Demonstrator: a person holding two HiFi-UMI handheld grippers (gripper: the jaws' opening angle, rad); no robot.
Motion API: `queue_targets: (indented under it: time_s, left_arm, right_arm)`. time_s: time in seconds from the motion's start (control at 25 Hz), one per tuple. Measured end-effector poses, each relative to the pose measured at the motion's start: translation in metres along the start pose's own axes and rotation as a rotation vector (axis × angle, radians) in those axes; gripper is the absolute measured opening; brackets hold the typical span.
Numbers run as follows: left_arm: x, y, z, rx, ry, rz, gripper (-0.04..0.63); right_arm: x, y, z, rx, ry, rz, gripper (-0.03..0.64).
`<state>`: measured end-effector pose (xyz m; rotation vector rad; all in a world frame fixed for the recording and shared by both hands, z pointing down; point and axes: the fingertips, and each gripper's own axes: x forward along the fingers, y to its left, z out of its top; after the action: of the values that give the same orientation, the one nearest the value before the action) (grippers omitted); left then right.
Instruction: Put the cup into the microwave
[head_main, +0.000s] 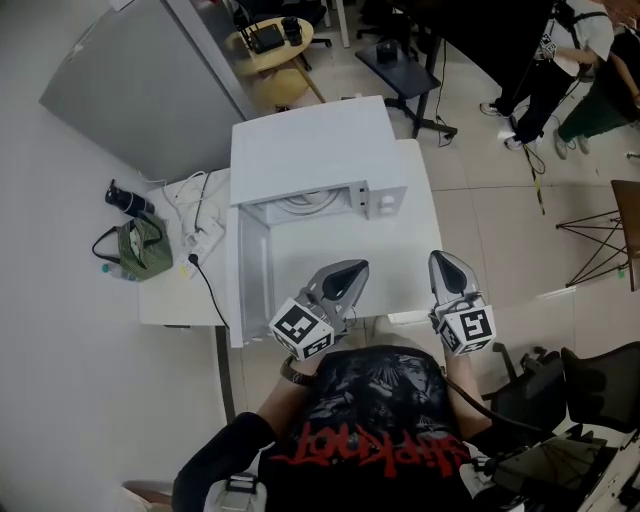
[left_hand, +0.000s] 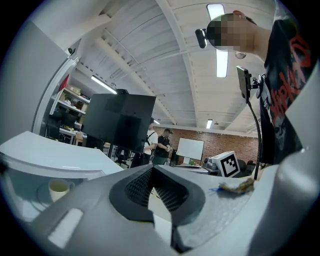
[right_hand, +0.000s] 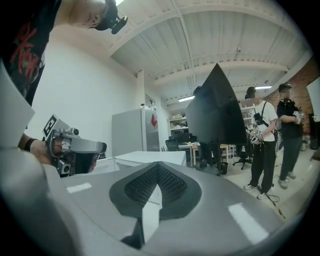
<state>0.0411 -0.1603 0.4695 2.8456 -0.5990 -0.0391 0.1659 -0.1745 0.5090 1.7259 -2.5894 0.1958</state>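
Both jaw pairs closed on nothing: left gripper (head_main: 345, 283) and right gripper (head_main: 447, 265) side by side in front of the microwave (head_main: 310, 150). Cup (left_hand: 58, 188) stands upright, ahead and left of my left fingers, under the microwave's top, so seemingly inside the cavity. Left hand is nearer, and the open door (head_main: 250, 270) just to its left looks like the next reach.
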Motion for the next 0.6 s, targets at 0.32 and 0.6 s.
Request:
queue_targets:
  time_s: [0.32, 0.6]
  left_arm:
    - [-0.005, 0.003, 0.001, 0.002, -0.013, 0.022, 0.000]
    - [-0.007, 0.010, 0.002, 0.005, -0.024, 0.036, 0.000]
  right_arm:
    - [0.009, 0.011, 0.007, -0.020, -0.007, 0.066, 0.000]
    - [0.019, 0.013, 0.007, -0.015, -0.007, 0.080, 0.000]
